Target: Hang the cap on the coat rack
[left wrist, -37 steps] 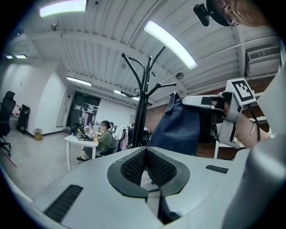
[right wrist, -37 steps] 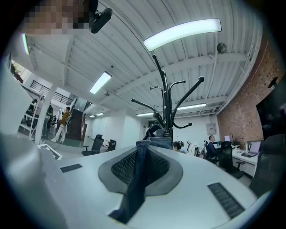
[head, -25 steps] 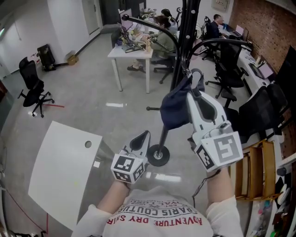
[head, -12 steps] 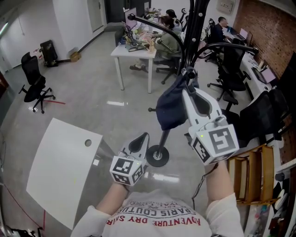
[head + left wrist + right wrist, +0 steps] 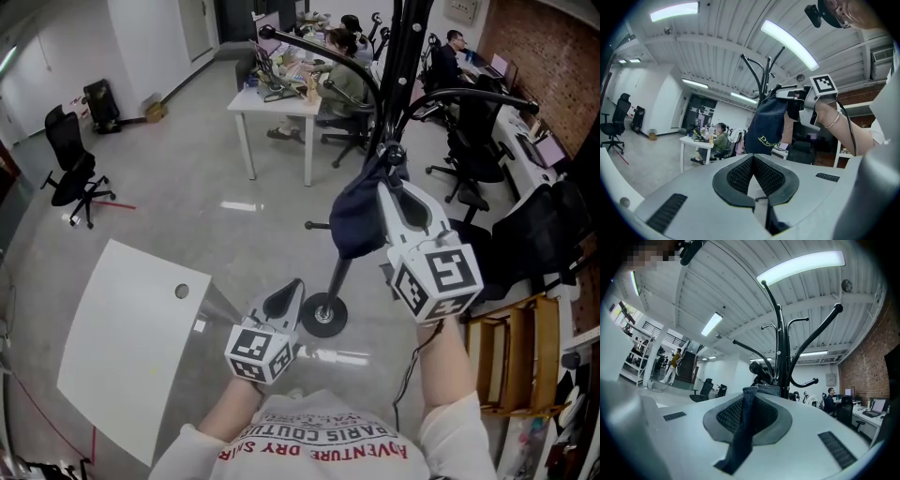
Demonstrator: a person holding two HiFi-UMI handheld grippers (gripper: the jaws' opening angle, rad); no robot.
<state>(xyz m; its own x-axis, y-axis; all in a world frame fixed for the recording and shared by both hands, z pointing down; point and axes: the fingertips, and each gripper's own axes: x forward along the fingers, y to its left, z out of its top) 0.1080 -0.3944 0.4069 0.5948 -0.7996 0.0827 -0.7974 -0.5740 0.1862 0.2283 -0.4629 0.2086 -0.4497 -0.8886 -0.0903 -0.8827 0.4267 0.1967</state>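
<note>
A dark navy cap [image 5: 354,221] hangs from my right gripper [image 5: 388,180], which is shut on the cap's strap [image 5: 749,401]. It is raised close against the black coat rack's pole [image 5: 392,89], just below the curved hooks. In the right gripper view the rack [image 5: 783,352] rises straight ahead, and one knobbed hook [image 5: 756,367] sits just beyond the jaws. The left gripper [image 5: 287,294] is lower, near the rack's round base [image 5: 323,315]. It is shut with nothing in it [image 5: 753,161] and faces the cap [image 5: 767,126].
A white table [image 5: 122,347] lies at lower left. Black office chairs [image 5: 525,234] and a wooden shelf [image 5: 511,361] crowd the right side. A white desk [image 5: 281,94] with seated people is behind the rack, and another chair [image 5: 70,173] stands far left.
The right gripper and the cap swayed slightly left, then back beside the pole. The left gripper has stayed in place, shut.
</note>
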